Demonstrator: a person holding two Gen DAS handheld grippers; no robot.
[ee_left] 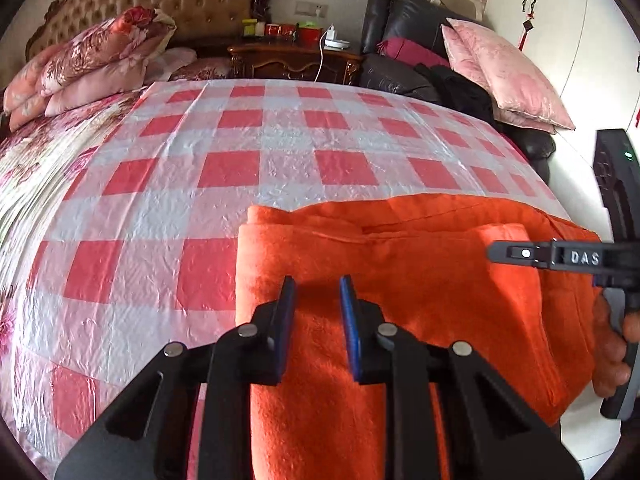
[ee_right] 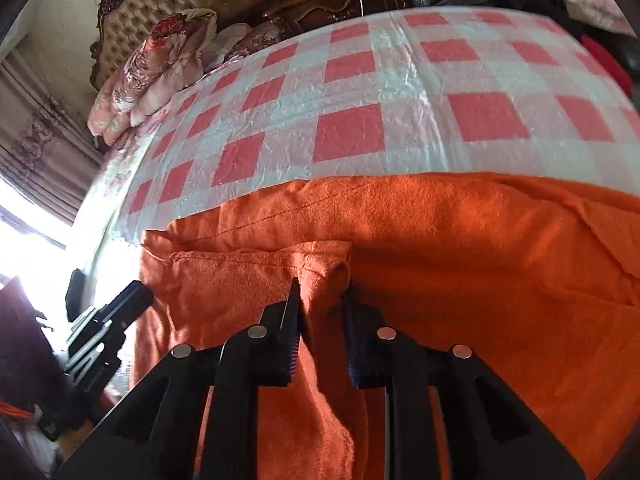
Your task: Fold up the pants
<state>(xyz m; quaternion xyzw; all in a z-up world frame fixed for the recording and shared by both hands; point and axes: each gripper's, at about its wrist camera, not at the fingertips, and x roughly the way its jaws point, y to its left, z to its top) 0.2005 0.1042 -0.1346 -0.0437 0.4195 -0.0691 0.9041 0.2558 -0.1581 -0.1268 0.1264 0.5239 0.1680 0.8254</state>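
On the near edge of a bed covered in a red-and-white checked sheet [ee_left: 248, 168] lie folded orange pants [ee_left: 420, 280]. The left gripper [ee_left: 318, 292] hovers over them, fingers narrowly apart, holding nothing. The right gripper [ee_right: 320, 292] pinches a fold of the pants.

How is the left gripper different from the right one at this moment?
The left gripper has nothing between its fingers, just a gap above the orange pants; the right gripper has a bunched fold of the pants between its fingers. Both point down at the pants on the checked bedcover.
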